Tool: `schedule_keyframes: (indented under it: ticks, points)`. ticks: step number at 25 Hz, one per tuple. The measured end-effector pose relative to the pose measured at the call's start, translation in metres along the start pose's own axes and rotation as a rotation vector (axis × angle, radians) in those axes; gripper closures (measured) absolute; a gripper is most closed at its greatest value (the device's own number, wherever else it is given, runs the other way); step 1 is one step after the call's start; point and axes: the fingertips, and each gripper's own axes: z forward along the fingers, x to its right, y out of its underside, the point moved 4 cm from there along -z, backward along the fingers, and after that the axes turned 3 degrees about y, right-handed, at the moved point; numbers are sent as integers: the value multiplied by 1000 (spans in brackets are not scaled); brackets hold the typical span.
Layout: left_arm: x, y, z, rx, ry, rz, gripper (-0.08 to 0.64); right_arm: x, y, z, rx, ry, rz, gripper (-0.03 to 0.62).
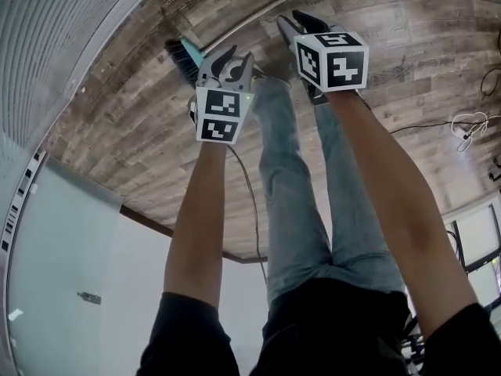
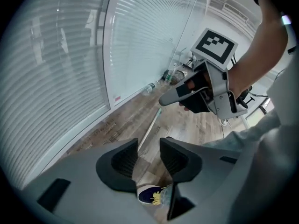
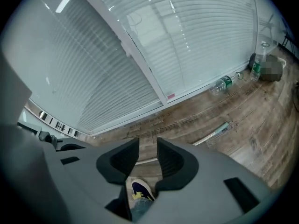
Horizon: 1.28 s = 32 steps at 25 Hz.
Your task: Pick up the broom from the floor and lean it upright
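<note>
I am holding the left gripper (image 1: 235,58) and right gripper (image 1: 302,23) above the broom (image 1: 185,58), which is lying flat on the floor (image 1: 117,131) beside the blinds (image 1: 47,37). Both grippers are standing part open, gripping nothing; only floor is showing between their jaws.

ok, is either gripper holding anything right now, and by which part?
Nothing is held. The left gripper and right gripper both have jaws apart, with nothing between the pads; the broom lies on the floor below them.
</note>
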Motion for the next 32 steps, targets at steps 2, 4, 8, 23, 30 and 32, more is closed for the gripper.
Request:
schedule_keyframes:
  ticks: [2,4,8,23,30,32]
  points:
    - [-1,15,20,-36,15,33,394,12,18,22,-5,38,32,466]
    - [-4,31,46,-53,24,51,394,26,38,46,-6,89,107,466]
    - [-16,69,105,-100,45,86,383,41,69,95,-4,125,206,466]
    - [-65,142,242,-181,1,6,333,103,129,226,-49,212,214,446]
    - [-76,162,271,-237,-3,69,331,121,138,248,-46,239,276,446]
    - [-81,163,279,-253,-19,85,331,126,138,250,-37,260,276,446]
